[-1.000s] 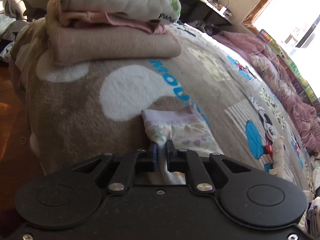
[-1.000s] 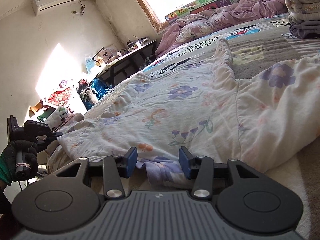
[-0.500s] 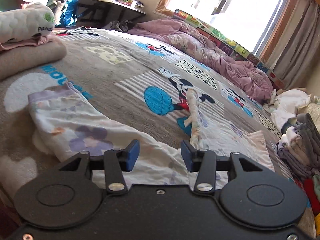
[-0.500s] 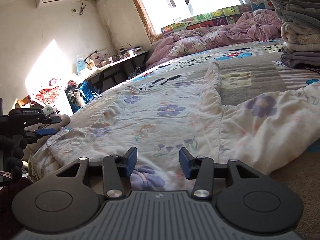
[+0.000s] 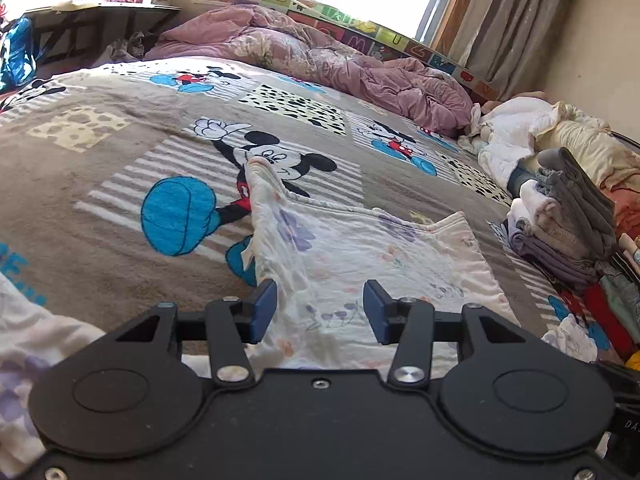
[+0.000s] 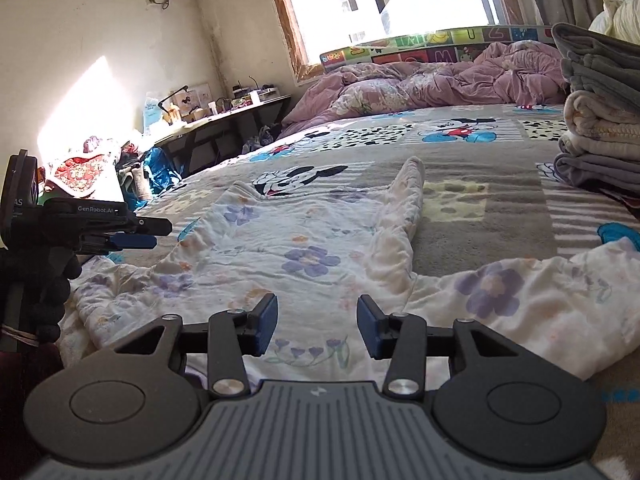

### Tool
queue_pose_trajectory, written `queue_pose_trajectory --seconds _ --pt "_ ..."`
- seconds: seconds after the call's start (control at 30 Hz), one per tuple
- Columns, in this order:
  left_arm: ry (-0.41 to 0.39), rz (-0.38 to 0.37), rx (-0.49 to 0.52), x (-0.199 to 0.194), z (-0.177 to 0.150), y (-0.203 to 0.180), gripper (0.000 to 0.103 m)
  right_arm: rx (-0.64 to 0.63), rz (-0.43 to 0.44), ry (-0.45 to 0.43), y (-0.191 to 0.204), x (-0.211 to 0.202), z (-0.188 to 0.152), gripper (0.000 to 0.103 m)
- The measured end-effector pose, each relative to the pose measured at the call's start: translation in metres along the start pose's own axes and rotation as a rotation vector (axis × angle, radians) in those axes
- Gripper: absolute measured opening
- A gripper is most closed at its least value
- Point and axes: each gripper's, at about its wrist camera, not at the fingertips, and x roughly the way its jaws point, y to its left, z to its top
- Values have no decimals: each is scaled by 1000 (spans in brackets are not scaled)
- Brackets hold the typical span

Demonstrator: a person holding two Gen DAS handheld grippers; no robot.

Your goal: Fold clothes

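On the bed [image 5: 100, 168], a floral garment [image 6: 280, 240] lies spread out and mostly flat, one sleeve [image 6: 404, 208] pointing away and another part trailing to the right. No completed fold is visible in it. The left gripper [image 5: 320, 310] hovers above the fabric, jaws apart, holding nothing. The right gripper [image 6: 317, 326] likewise stands with jaws apart and empty above the near hem. A stack [image 5: 568, 220] of folded clothes sits at the right edge of the bed. Judged remaining for this garment: sleeves inward, then body folded.
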Motion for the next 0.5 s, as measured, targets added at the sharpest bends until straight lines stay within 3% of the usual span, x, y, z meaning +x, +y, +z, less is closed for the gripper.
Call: queue_pose_trajectory --seconds 0.17,0.27,0.33,0.37,0.43,0.5 --pt "68 -40 68 46 19 6 46 -51 17 50 -3 56 43 46" --pt "149 11 49 76 23 29 46 -15 -8 108 -25 94 51 45" --pt "174 1 34 87 21 40 36 20 -49 162 -45 117 50 44" --pt "176 -12 28 89 21 44 36 73 -53 190 -60 127 43 41" --pt "185 -26 18 93 22 48 38 206 3 164 -86 126 35 31" --pt "181 -34 19 92 29 47 39 275 28 153 -97 123 32 27"
